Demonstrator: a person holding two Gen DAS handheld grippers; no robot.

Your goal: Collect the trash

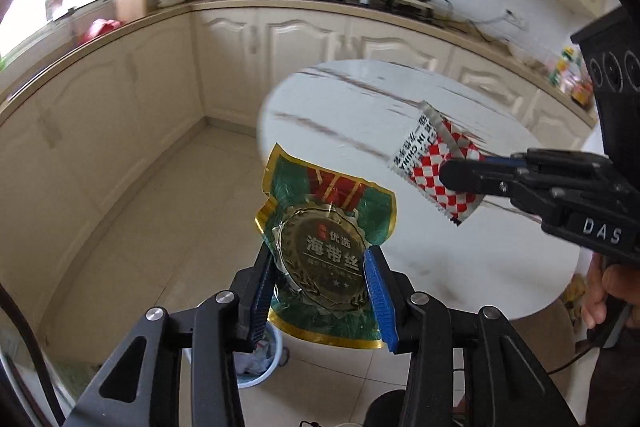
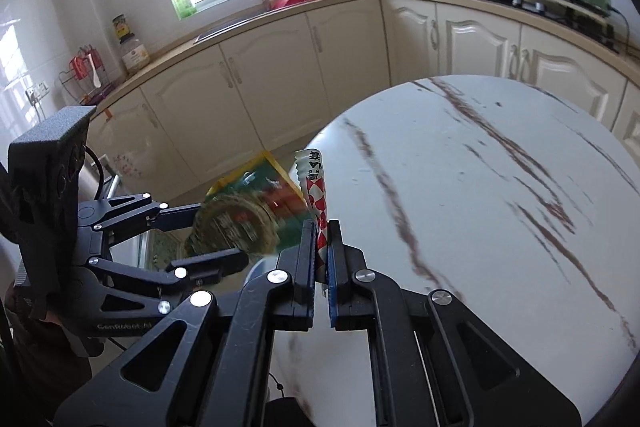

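The left gripper (image 1: pixel 320 291) clamps a green packet (image 1: pixel 326 227); at its two o'clock, the right gripper (image 2: pixel 320 247) pinches a red-checked wrapper (image 2: pixel 318 199).

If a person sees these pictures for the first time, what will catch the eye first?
First, the green and gold snack bag, held in the left gripper over the floor beside the round marble table. Then the red-and-white checked wrapper, pinched in the right gripper above the tabletop.
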